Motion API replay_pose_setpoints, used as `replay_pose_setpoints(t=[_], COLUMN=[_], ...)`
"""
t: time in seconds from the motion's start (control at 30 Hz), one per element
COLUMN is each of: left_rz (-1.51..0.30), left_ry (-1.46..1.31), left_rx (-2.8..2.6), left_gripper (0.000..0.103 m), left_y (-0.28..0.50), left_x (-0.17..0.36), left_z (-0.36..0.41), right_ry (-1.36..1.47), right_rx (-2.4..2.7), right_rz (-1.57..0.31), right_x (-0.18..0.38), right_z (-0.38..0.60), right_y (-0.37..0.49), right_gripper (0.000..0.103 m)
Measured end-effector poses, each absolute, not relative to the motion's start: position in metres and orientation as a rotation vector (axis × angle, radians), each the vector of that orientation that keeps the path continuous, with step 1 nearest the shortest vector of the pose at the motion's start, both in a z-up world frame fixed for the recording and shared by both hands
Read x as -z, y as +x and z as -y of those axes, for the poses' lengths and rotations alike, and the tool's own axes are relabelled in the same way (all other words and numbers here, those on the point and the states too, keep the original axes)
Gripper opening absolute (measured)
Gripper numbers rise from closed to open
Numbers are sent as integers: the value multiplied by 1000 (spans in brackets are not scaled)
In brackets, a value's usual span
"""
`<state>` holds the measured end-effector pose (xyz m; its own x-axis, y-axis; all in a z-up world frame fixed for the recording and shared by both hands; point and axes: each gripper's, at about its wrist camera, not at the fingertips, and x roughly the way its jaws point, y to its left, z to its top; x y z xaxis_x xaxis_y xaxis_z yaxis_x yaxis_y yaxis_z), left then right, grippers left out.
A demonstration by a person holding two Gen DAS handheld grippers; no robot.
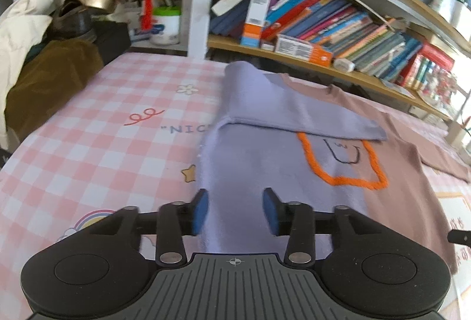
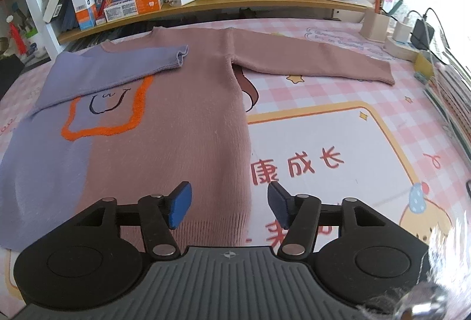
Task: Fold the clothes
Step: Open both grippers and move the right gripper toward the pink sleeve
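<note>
A knitted sweater (image 2: pixel 182 120), half lilac and half dusty pink with an orange outline on the chest, lies flat on the pink checked table cover. Its lilac sleeve (image 2: pixel 117 67) is folded across the chest; the pink sleeve (image 2: pixel 312 55) stretches out to the right. In the left wrist view the lilac half (image 1: pixel 250 161) and the folded sleeve (image 1: pixel 279 108) fill the middle. My left gripper (image 1: pixel 237 211) hovers open above the lilac hem, with nothing between its blue pads. My right gripper (image 2: pixel 229 208) is open over the pink hem's right corner, gripping nothing.
A bookshelf (image 2: pixel 206 5) packed with books runs along the table's far edge. Piled clothes and a shoe (image 1: pixel 44 55) sit at the far left. A power strip with chargers and a pen holder (image 2: pixel 403 31) stand at the far right. The checked table cover (image 1: pixel 103 128) spreads left of the sweater.
</note>
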<state>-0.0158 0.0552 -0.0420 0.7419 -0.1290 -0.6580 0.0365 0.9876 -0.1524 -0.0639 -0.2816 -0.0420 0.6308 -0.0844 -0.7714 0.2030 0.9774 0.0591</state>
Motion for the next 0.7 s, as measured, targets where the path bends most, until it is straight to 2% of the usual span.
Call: replay_pose_setpoints(t=[0.23,0.3,0.37,0.43,0.57,0.7], left_rz=[-749,-753,-758,-761,-741,-730], left_ry=[-115,-101,-80,-58,-7,2], left_rx=[170,191,219,256,308,311], left_gripper=[48,55,57,58,71,78], left_y=[-26,-29,-32,-35,-40,-40], left_x=[50,53,56,57,55,52], left_z=[-49,-43,-35,-26,-11,-5], right_ry=[140,139,140,142,146,149], right_rx=[205,223,242,261,289,298], right_rz=[-866,-865,-862,-858,-849,-842], right_x=[39,39,38,37,35,34], right_z=[270,270,271,272,276,281], right_y=[-85,-91,-96,-101,-107,-108], right_gripper=[60,61,63,70,77,83])
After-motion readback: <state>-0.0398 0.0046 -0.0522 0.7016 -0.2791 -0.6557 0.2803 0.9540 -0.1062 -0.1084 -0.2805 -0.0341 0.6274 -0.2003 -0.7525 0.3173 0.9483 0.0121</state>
